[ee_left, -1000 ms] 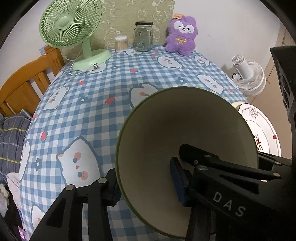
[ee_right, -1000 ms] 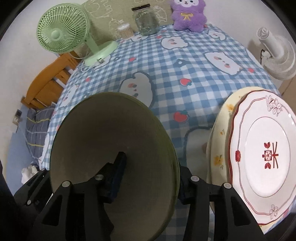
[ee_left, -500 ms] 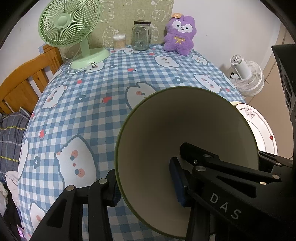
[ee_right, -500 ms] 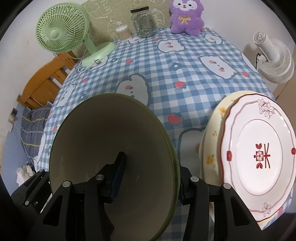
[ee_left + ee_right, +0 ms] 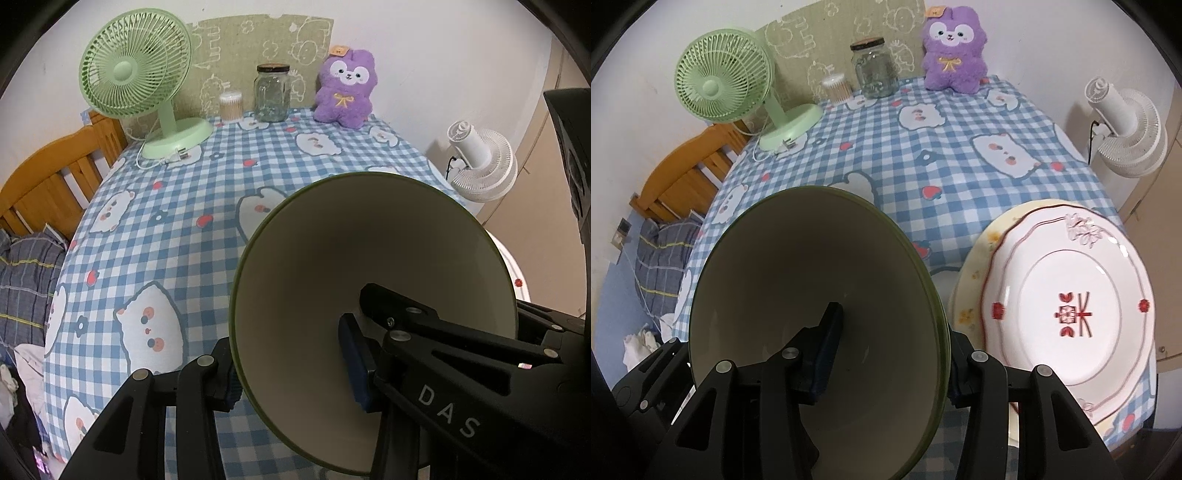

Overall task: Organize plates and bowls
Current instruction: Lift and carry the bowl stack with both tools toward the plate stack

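A green-rimmed bowl (image 5: 373,295) fills the lower right of the left wrist view, the left gripper (image 5: 291,365) pinching its wall with one blue-padded finger inside and the other outside. In the right wrist view a like bowl (image 5: 820,314) sits at lower centre, its right-hand wall clamped the same way by the right gripper (image 5: 886,362). Whether the two hands share one bowl or carry one each cannot be told. At the right of that view, a white plate (image 5: 1067,306) with red trim and a red motif lies on a cream plate (image 5: 975,258), stacked near the edge of the blue checked tablecloth (image 5: 953,147).

The step in hand looks like carrying the bowl clear of the table toward a resting place, perhaps beside the plate stack. The next move calls for a level set-down on bare cloth before either grip loosens.

The only legible writing is "DAS", in white on the left gripper's arm. A green desk fan (image 5: 136,85), a glass jar (image 5: 271,94) and a purple plush toy (image 5: 347,92) line the far edge.
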`<state>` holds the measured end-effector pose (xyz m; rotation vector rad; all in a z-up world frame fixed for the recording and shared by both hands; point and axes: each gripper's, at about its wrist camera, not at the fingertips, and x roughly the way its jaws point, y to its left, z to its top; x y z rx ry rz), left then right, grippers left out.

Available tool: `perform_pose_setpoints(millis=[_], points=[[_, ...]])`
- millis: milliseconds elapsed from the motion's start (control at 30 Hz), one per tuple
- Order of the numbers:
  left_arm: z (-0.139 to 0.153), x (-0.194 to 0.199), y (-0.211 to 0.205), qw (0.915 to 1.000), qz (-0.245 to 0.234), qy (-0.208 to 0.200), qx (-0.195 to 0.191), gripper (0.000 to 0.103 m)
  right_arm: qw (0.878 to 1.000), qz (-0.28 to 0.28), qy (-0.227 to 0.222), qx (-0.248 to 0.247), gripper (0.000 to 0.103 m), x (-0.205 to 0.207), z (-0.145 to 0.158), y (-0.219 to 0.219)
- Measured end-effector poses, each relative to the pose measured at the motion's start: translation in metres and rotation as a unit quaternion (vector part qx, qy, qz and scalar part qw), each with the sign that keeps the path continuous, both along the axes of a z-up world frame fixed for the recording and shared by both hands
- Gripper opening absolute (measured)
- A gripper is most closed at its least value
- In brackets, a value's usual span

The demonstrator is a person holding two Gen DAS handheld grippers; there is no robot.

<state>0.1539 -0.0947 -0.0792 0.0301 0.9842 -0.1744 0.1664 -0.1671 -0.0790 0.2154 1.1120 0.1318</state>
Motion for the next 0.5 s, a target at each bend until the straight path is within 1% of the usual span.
perform_pose_setpoints(millis=[267,500], points=[[0.018,-0.011,-0.02,0.9997,-0.004,-0.023,-0.002,0.045,1.0,-0.006,-0.023,-0.004,0.05,-0.012,0.022,-0.021],[0.026,-0.017,-0.041,0.9994,-0.016,-0.032,-0.002,0.045,0.999,-0.019,-0.032,-0.005,0.05,-0.021,0.032,-0.042]])
